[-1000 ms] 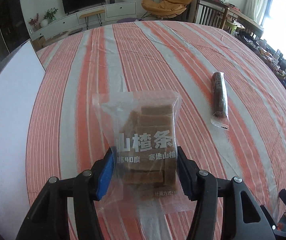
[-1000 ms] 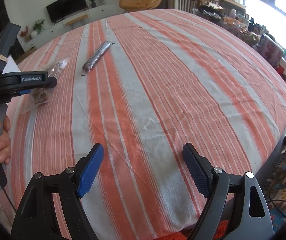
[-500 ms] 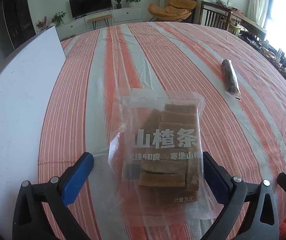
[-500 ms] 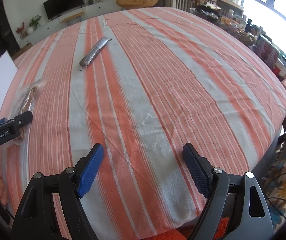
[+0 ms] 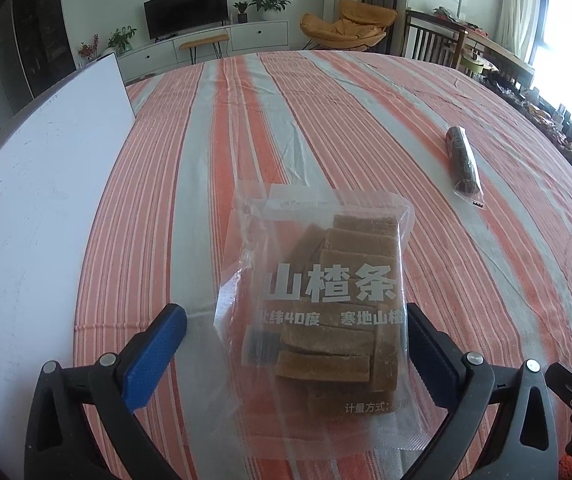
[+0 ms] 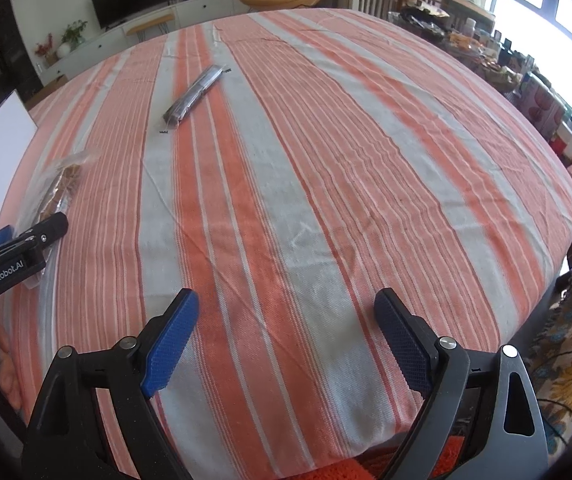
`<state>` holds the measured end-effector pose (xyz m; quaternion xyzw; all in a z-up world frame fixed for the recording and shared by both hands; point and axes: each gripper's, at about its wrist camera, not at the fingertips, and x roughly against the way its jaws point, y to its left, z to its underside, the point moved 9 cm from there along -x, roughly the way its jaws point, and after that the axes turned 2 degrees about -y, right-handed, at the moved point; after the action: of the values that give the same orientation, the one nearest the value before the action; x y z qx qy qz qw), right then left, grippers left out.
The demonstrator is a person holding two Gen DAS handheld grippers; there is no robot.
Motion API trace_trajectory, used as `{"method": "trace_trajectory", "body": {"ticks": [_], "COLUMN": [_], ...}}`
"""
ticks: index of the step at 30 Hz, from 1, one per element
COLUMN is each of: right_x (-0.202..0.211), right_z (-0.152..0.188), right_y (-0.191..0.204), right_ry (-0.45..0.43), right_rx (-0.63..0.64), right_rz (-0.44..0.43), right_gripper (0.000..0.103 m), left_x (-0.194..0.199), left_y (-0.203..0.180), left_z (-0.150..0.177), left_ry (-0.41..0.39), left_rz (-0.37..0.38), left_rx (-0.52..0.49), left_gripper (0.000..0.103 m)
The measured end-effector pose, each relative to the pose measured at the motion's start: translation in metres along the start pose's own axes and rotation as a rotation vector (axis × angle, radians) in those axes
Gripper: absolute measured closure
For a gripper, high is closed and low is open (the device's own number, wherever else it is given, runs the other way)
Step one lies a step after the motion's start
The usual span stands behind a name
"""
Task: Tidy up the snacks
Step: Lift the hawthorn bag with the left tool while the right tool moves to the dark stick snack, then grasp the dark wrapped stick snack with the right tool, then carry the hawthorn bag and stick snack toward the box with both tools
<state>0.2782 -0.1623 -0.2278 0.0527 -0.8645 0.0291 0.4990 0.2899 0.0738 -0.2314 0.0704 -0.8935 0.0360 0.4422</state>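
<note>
Lying flat on the striped surface (image 5: 326,128), the hawthorn-strip bag (image 5: 326,300) sits between the released left claw (image 5: 292,332); the right claw (image 6: 286,320), just widened, holds nothing; a wrapped roll (image 5: 464,160) lies at two o'clock.

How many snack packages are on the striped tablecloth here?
2: a clear bag of brown bars between the open left tool, and a dark slim roll farther right. None appear hidden.
</note>
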Motion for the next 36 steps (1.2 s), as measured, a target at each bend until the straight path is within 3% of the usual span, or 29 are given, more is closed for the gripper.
{"method": "trace_trajectory", "body": {"ticks": [2,6,9,13,16,19,22,23,25,27,31,36], "right_x": [-0.003,-0.011,-0.022,-0.051,-0.065,-0.078,-0.085,-0.087,-0.088,-0.087,-0.080,-0.055], "right_z": [-0.006,-0.044,-0.087,-0.132,-0.150,-0.155,-0.158,-0.158,-0.161,-0.160,-0.147,-0.102], "right_y": [0.008,0.018,0.029,0.036,0.044,0.055,0.067,0.069,0.072,0.073,0.070,0.056], "right_ry": [0.025,0.007,-0.040,-0.023,-0.021,-0.002,0.000,0.003,-0.009,-0.007,0.022,0.098], "right_rx": [0.048,-0.013,-0.016,-0.093,-0.144,-0.114,-0.034,-0.012,0.013,0.027,0.090,0.189], "right_rz": [-0.029,-0.109,-0.108,-0.105,-0.112,-0.070,0.009,0.024,0.023,0.027,0.003,-0.064], "right_gripper": [0.009,0.013,0.013,0.013,0.013,0.016,0.038,0.052,0.062,0.080,0.084,0.084], "left_x": [0.000,0.000,0.000,0.000,0.000,0.000,0.000,0.000,-0.001,-0.001,-0.001,-0.001], "left_y": [0.000,0.000,0.000,0.000,0.000,0.000,0.000,0.000,0.000,0.000,0.000,0.000], "left_z": [0.000,0.000,0.000,0.000,0.000,0.000,0.000,0.000,0.000,0.000,0.000,0.000], "left_ry": [0.000,0.000,0.000,0.000,0.000,0.000,0.000,0.000,0.000,0.000,0.000,0.000], "left_rz": [0.000,0.000,0.000,0.000,0.000,-0.001,-0.001,-0.001,-0.001,-0.001,-0.001,-0.001], "left_rx": [0.000,-0.001,-0.001,-0.001,-0.001,-0.001,-0.001,-0.001,-0.001,-0.001,-0.001,-0.001], "left_gripper": [0.000,0.000,0.000,0.000,0.000,0.000,0.000,0.000,0.000,0.000,0.000,0.000]}}
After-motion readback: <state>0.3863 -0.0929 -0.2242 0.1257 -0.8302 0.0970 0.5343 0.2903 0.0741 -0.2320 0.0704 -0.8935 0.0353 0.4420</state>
